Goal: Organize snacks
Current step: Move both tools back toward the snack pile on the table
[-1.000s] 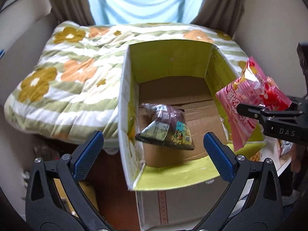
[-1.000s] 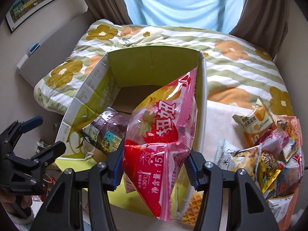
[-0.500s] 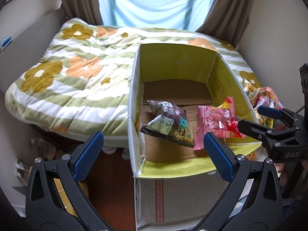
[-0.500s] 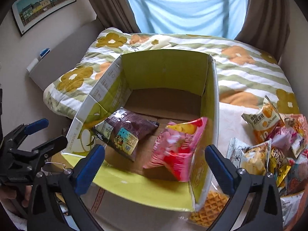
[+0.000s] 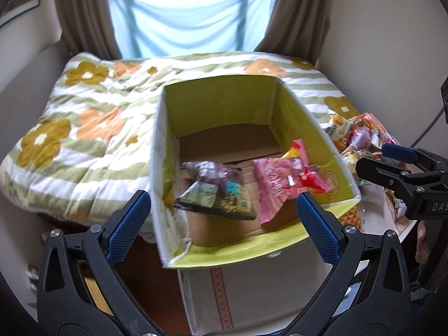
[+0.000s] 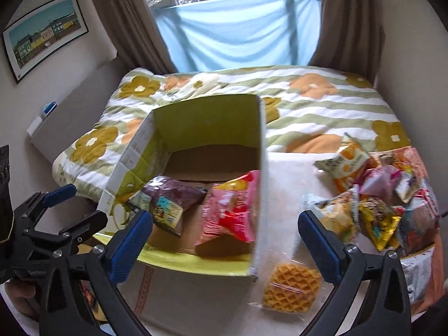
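Observation:
An open cardboard box [image 5: 218, 103] with yellow-green inner walls holds a purple snack bag [image 5: 215, 190] and a pink snack bag [image 5: 282, 176]. The box [image 6: 207, 117] and both bags, purple [image 6: 170, 198] and pink [image 6: 235, 210], also show in the right wrist view. My left gripper [image 5: 224, 224] is open and empty, above the box's near edge. My right gripper [image 6: 225, 236] is open and empty, over the box's right wall. A pile of loose snack bags [image 6: 375, 193] lies right of the box, and a wrapped waffle [image 6: 291, 288] lies near its front corner.
The box stands against a bed with a flowered green-striped quilt [image 5: 84, 117]. A window with a blue cloth [image 6: 240, 30] and brown curtains is behind. A framed picture [image 6: 44, 33] hangs on the left wall. The snacks lie on a white surface [image 6: 291, 168].
My right gripper opened and let the pink bag drop into the box beside the purple bag, then drew back to the right. My left gripper stayed open and rose slightly.

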